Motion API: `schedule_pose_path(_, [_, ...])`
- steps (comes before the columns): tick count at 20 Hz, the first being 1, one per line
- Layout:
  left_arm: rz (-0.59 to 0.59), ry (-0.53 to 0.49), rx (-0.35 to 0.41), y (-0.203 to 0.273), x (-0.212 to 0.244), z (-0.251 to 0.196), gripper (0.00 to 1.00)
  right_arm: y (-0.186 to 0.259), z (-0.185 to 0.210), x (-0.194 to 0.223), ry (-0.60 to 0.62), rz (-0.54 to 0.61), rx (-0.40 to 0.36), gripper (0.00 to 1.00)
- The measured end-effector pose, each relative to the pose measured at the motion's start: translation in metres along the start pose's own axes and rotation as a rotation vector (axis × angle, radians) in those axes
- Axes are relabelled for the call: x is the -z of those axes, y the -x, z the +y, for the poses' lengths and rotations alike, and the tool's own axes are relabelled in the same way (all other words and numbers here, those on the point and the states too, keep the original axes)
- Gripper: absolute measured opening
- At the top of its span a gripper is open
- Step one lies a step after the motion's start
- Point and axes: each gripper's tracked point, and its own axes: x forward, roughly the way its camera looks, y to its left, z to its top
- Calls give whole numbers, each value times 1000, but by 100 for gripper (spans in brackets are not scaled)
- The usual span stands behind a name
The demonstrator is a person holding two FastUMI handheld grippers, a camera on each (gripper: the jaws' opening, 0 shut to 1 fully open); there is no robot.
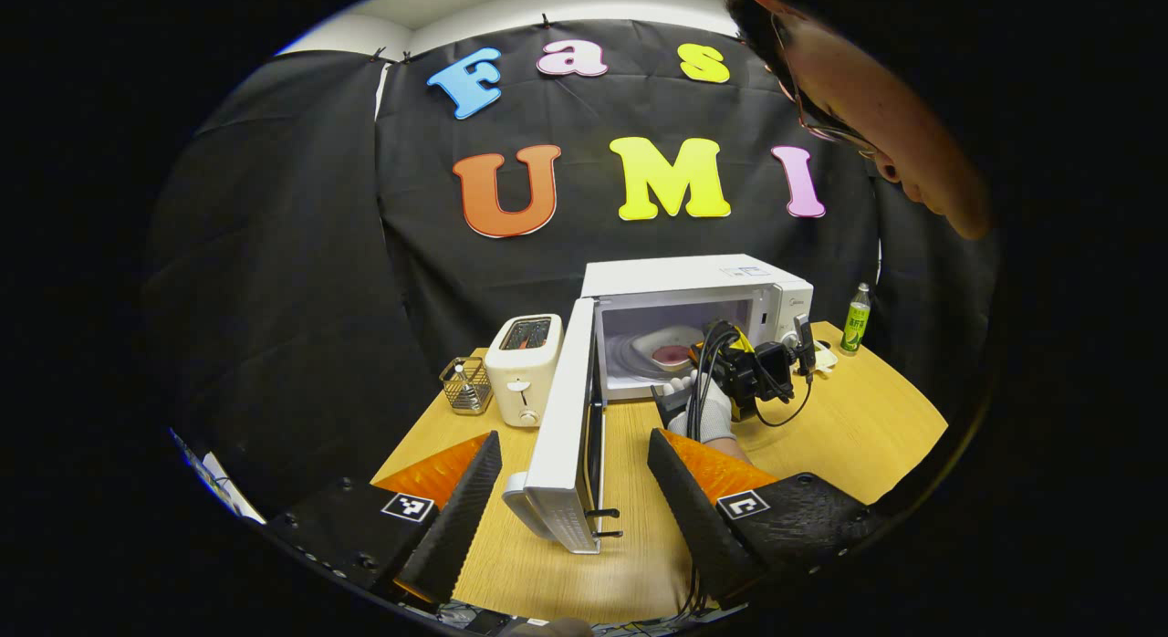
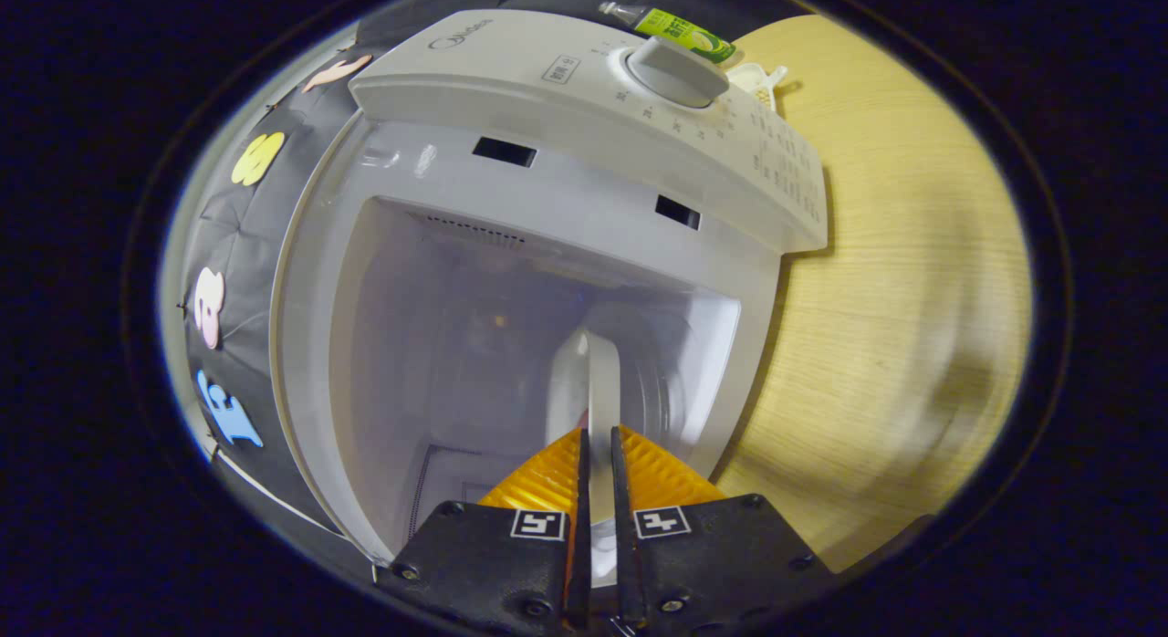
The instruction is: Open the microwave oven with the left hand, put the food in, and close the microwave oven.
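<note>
The white microwave (image 1: 698,276) stands at the back of the wooden table (image 1: 858,436), its door (image 1: 570,418) swung wide open toward me. My left gripper (image 1: 575,439) is open, one finger on each side of the door's free edge, touching neither face that I can see. A white plate with reddish food (image 1: 671,349) is inside the cavity. In the left gripper view a gloved hand (image 1: 707,413) holds my right gripper (image 1: 698,354) at the oven's mouth. In the right gripper view the right gripper (image 2: 595,445) is shut on the rim of the plate (image 2: 593,381), seen edge-on inside the cavity (image 2: 456,345).
A white toaster (image 1: 523,368) and a small wire basket (image 1: 466,384) stand left of the door. A green bottle (image 1: 856,319) and a small white dish (image 1: 826,356) sit right of the oven. The person's head leans in at the upper right. The control knob (image 2: 673,69) is on the oven's panel.
</note>
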Motion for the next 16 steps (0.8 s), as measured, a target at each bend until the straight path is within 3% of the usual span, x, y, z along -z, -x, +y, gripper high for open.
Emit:
schedule_pose_path(1, [-3, 0, -1, 0, -1, 0, 96, 2, 5, -3, 10, -11, -20, 0])
schedule_pose_path(3, [-8, 19, -2, -2, -2, -2, 96, 9, 25, -8, 17, -22, -93, 17])
schedule_pose_path(4, [-9, 25, -3, -1, -3, -3, 96, 13, 30, -9, 37, -27, -114, 39])
schedule_pose_path(5, [-12, 24, -6, -1, -4, -3, 96, 18, 35, -12, 65, -24, -121, 49])
schedule_pose_path(6, [-20, 21, -8, 2, -8, -2, 96, 23, 36, -11, 93, -11, -121, 82])
schedule_pose_path(7, [-30, 22, -6, 4, -13, -2, 96, 27, 38, -7, 130, 13, -125, 82])
schedule_pose_path(8, [-42, 18, -2, 8, -18, -3, 96, 35, 37, -8, 164, 28, -116, 100])
schedule_pose_path(16, [-120, 4, -4, 24, -49, -1, 96, 101, 32, -62, 499, 72, -86, 99])
